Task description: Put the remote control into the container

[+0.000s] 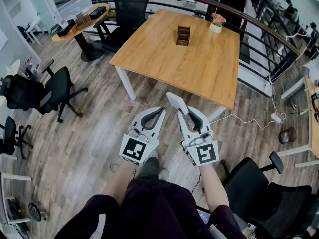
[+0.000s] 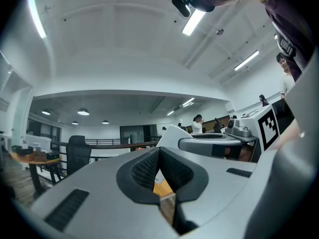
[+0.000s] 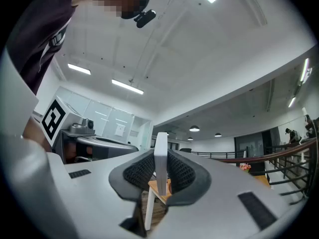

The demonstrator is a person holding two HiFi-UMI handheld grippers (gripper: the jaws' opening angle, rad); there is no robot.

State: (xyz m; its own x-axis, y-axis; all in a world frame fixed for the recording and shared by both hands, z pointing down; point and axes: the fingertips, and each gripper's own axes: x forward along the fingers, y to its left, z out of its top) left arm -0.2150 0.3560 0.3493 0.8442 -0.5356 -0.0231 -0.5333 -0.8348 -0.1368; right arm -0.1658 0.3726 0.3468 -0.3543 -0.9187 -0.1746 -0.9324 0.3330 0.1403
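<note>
The white remote control (image 1: 175, 102) sticks up and forward out of my right gripper (image 1: 184, 114), which is shut on it; in the right gripper view the remote control (image 3: 160, 159) stands edge-on between the dark pads. My left gripper (image 1: 160, 109) is beside it, shut and empty, its pads (image 2: 144, 169) meeting at the tips. Both are held low over the wood floor, in front of my legs. The container (image 1: 183, 35), a dark brown wooden organiser with compartments, stands far ahead on the wooden table (image 1: 164, 54).
A small flower pot (image 1: 217, 22) sits on the table's far right. Black office chairs (image 1: 52, 89) stand at the left, another (image 1: 256, 188) at my right. A curved railing (image 1: 259, 21) runs behind the table. A white cable and power strip (image 1: 275, 117) lie on the floor.
</note>
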